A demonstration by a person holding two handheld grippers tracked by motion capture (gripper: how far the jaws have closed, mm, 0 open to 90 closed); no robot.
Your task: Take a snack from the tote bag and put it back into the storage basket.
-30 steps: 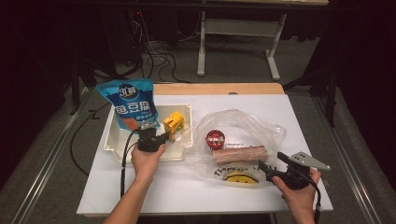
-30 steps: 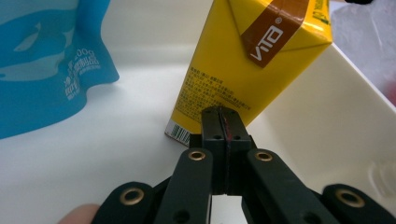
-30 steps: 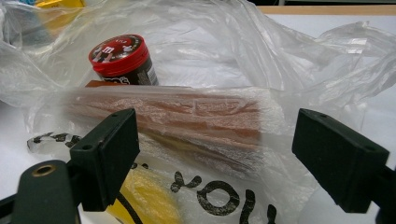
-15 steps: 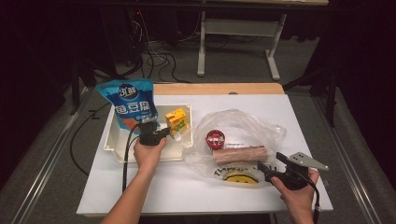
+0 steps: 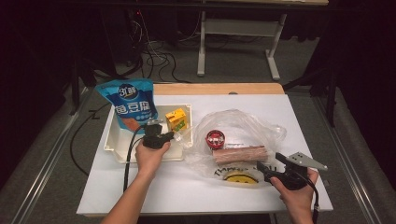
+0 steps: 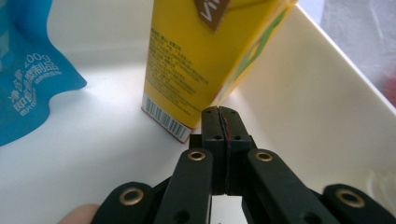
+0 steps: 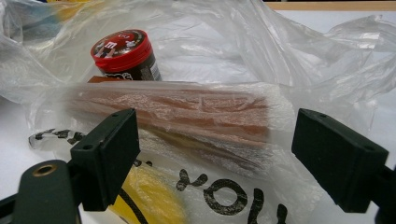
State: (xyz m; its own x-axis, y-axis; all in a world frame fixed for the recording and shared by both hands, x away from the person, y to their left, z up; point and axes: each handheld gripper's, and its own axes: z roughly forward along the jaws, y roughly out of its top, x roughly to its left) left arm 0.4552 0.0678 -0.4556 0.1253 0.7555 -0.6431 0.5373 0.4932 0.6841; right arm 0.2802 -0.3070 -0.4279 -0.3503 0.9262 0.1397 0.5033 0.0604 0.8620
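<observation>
Left tongs (image 5: 172, 136) closed and empty at the yellow carton (image 5: 177, 119); right tongs (image 5: 262, 169) wide open at the plastic bag (image 5: 243, 126).
High view: carton stands upright in the white tray (image 5: 112, 140) beside the blue pouch (image 5: 128, 105); bag lies on the counter (image 5: 187, 186) with a red-lidded jar (image 5: 215, 139) and a brown roll (image 5: 239, 154) inside. Left gripper view: jaws pressed together, nothing between, tips just short of the carton's lower corner. Right gripper view: jaws spread either side of the roll, bag film near them, contact unclear.
</observation>
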